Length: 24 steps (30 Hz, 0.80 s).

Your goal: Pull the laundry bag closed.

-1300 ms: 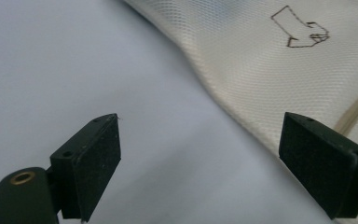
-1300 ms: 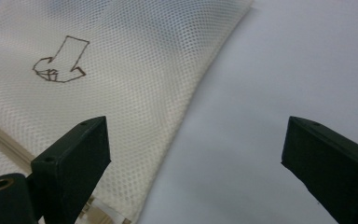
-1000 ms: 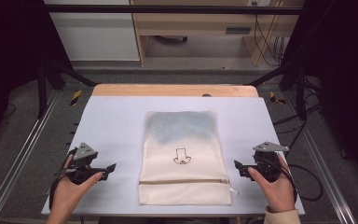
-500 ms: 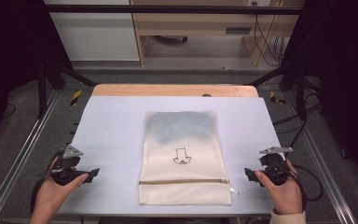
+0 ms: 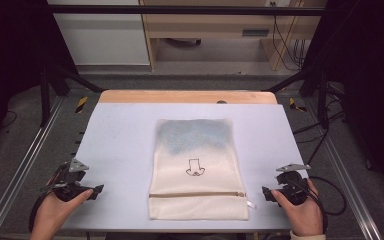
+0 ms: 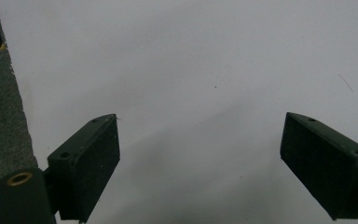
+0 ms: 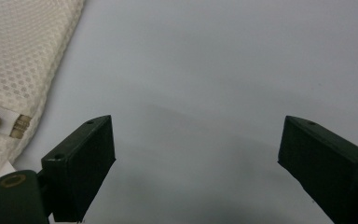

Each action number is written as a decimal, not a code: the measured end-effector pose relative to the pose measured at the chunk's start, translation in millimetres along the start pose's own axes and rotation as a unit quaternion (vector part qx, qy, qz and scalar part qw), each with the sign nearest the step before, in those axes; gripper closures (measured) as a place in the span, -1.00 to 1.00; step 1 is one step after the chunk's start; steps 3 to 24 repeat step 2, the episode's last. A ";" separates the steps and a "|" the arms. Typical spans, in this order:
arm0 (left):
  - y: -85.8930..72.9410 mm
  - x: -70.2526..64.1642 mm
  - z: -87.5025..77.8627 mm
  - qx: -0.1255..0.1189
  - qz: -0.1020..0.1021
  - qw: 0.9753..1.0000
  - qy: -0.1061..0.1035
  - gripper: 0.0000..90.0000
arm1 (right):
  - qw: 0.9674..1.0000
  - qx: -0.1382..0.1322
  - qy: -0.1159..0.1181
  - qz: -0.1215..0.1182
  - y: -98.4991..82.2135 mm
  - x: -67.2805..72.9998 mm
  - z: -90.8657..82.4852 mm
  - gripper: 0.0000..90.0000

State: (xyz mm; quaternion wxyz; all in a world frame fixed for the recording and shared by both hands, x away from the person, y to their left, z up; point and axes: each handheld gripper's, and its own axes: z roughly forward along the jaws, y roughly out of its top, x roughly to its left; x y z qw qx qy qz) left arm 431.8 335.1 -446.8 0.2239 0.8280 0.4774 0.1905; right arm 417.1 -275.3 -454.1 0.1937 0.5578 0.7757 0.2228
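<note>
Our mesh zipper bag (image 5: 196, 167) lay lengthwise away from us, zipper end nearest; right gripper (image 7: 196, 163) showed its weave; both grippers' fingers spread, left gripper (image 6: 200, 163) empty.

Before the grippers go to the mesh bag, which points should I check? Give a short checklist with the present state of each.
1. Left gripper open: ok, jaws wide apart with bare table between.
2. Right gripper open: ok, jaws wide apart, nothing held.
3. Mesh bag lies flat in mid table: ok.
4. Zipper closed: ok by the high view, the line runs shut across the bag to the pull tab at its right end.
5. Both grippers apart from the bag: ok, one at each side.
6. What is inside the bag: cannot tell, a bluish shade shows at the far end.
</note>
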 end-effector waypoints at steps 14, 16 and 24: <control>0.4 -0.7 0.8 -0.002 0.001 1.000 0.001 -0.75 | 1.000 -0.001 0.002 -0.001 0.3 0.5 0.8 -0.76; 0.4 -0.7 0.8 -0.002 0.001 1.000 0.001 -0.75 | 1.000 -0.001 0.002 -0.001 0.3 0.5 0.8 -0.76; 0.4 -0.7 0.8 -0.002 0.001 1.000 0.001 -0.75 | 1.000 -0.001 0.002 -0.001 0.3 0.5 0.8 -0.76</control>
